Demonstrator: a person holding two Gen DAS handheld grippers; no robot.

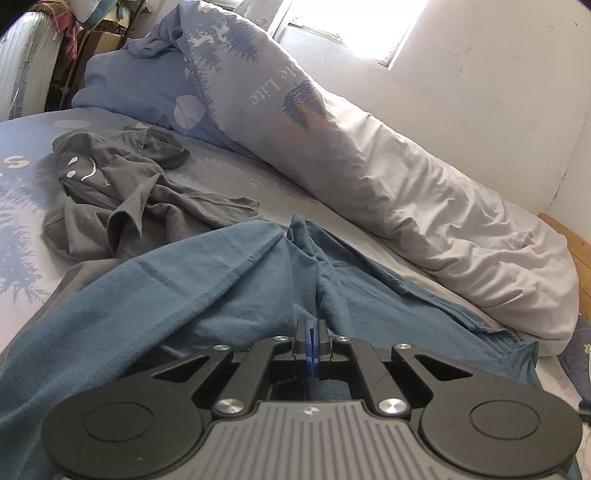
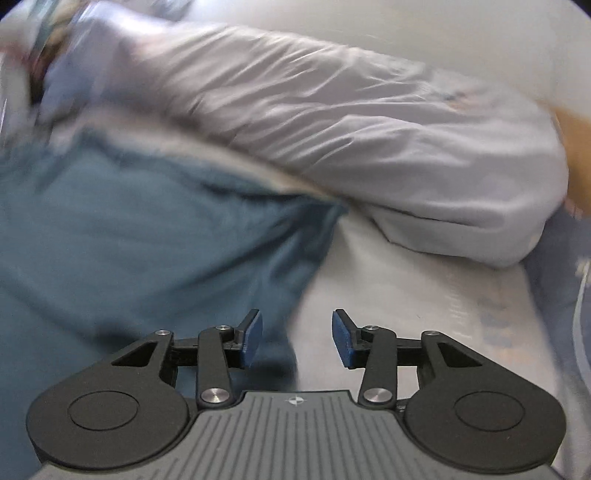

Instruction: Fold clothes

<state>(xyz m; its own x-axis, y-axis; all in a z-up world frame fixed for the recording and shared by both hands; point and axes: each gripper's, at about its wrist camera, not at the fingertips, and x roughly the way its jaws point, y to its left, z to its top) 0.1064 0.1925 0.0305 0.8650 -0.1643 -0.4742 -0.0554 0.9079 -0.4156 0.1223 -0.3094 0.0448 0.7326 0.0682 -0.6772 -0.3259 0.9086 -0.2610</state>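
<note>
Readable writing is scarce: "Lite" in pale letters, upside down, on the rolled duvet (image 1: 332, 122), with part of a word before it cut by a fold; a white smiley face printed on the grey shirt (image 1: 122, 188), with tiny lettering beside it too small to read.

Left tool (image 1: 312, 338) closed, blue pads pressed flat together on a fold of the blue garment (image 1: 192, 288) — cloth bunched and ridged right at the tips. Garment spread over the bed (image 1: 22, 155), long axis running from the near left edge away toward the duvet on the right, far edge lying just beside it. Grey shirt crumpled beyond, near the blue garment's far left side, whether touching cannot be told.

Right tool (image 2: 297, 339) open, blue pads (image 2: 253, 341) well apart, nothing between them. Same blue garment (image 2: 129, 240) to the left there, its right edge running under the left pad; bare pale sheet (image 2: 388, 295) under the right pad. Heavy motion blur in this view — cloth texture smeared.

Seen only from the left wrist: grey shirt, printed trees and circles on the bedding, bright window (image 1: 354, 26), wooden bed frame (image 1: 569, 240) at far right. Right wrist view limited to the duvet's (image 2: 369, 129) pale end, the garment's edge and the sheet.
</note>
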